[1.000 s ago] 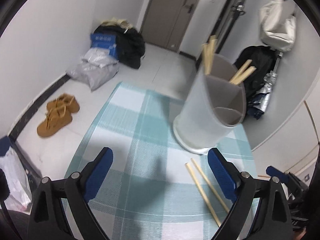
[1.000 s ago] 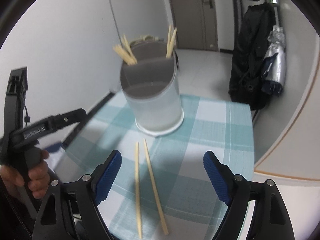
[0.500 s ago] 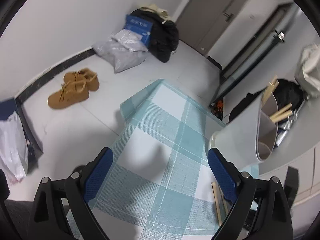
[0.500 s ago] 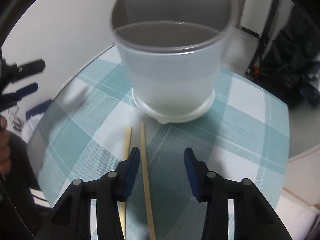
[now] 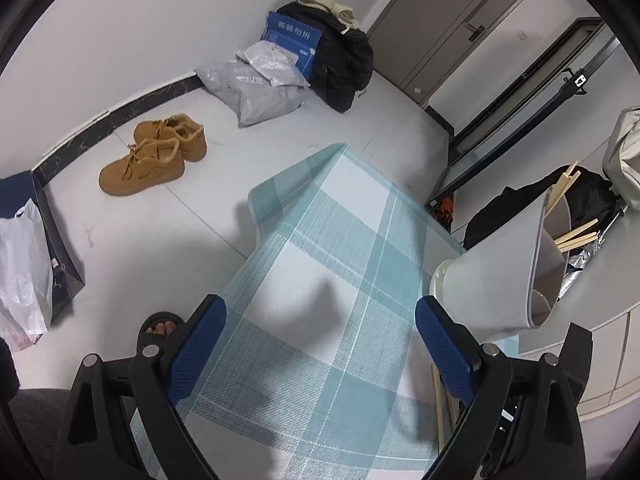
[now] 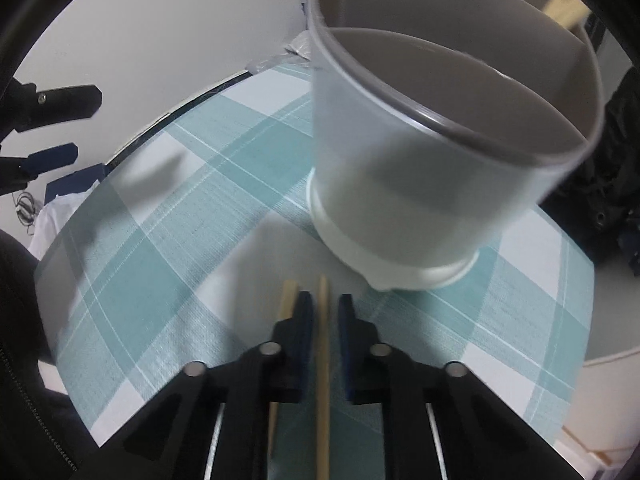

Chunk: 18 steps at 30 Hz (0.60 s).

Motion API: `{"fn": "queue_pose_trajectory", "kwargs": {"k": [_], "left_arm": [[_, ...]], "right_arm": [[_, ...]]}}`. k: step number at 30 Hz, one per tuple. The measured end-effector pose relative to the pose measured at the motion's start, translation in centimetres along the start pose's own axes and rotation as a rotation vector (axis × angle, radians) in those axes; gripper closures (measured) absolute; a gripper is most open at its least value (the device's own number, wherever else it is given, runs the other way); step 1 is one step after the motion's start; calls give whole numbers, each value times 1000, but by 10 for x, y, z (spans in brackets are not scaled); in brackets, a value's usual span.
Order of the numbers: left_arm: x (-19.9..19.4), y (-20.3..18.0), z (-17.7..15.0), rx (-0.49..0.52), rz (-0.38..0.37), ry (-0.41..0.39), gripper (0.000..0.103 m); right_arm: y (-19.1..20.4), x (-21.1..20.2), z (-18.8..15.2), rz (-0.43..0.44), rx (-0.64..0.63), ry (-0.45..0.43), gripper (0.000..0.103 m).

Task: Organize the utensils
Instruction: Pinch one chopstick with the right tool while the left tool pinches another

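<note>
A translucent white utensil holder (image 6: 400,184) with grey dividers stands on the teal checked tablecloth (image 6: 160,248). Several chopsticks (image 5: 576,236) stick out of its back compartments. Two loose wooden chopsticks lie in front of it. My right gripper (image 6: 325,300) is down at the cloth, shut on the right chopstick (image 6: 323,360); the other chopstick (image 6: 287,300) lies just outside its left finger. My left gripper (image 5: 320,312) hangs open over bare cloth to the left of the holder (image 5: 488,280), with nothing between its fingers.
The table's far corner (image 5: 340,148) drops off to a white floor. There lie tan shoes (image 5: 160,152), grey bags (image 5: 256,88) and dark clothing (image 5: 344,60). A person's sandalled foot (image 5: 160,326) shows beside the table. A black bag (image 5: 520,208) sits behind the holder.
My right gripper came down and forward to the loose chopsticks and its jaws closed from wide open onto one. The left gripper rolled and slid left, so the holder now shows at its right edge.
</note>
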<state>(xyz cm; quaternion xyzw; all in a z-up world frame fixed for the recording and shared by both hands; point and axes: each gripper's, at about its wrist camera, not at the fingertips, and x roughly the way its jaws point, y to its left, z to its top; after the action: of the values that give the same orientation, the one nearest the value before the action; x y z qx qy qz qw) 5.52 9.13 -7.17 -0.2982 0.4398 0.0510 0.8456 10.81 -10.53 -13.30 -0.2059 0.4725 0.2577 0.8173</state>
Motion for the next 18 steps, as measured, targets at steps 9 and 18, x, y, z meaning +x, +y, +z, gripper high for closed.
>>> {"fn": "queue_pose_trajectory", "kwargs": {"k": [9, 18], "left_arm": [[14, -17, -17, 75, 15, 57, 10], [27, -68, -45, 256, 40, 177, 10]], "right_arm": [[-29, -35, -12, 81, 187, -88, 99], [-100, -102, -56, 214, 541, -299, 99]]}}
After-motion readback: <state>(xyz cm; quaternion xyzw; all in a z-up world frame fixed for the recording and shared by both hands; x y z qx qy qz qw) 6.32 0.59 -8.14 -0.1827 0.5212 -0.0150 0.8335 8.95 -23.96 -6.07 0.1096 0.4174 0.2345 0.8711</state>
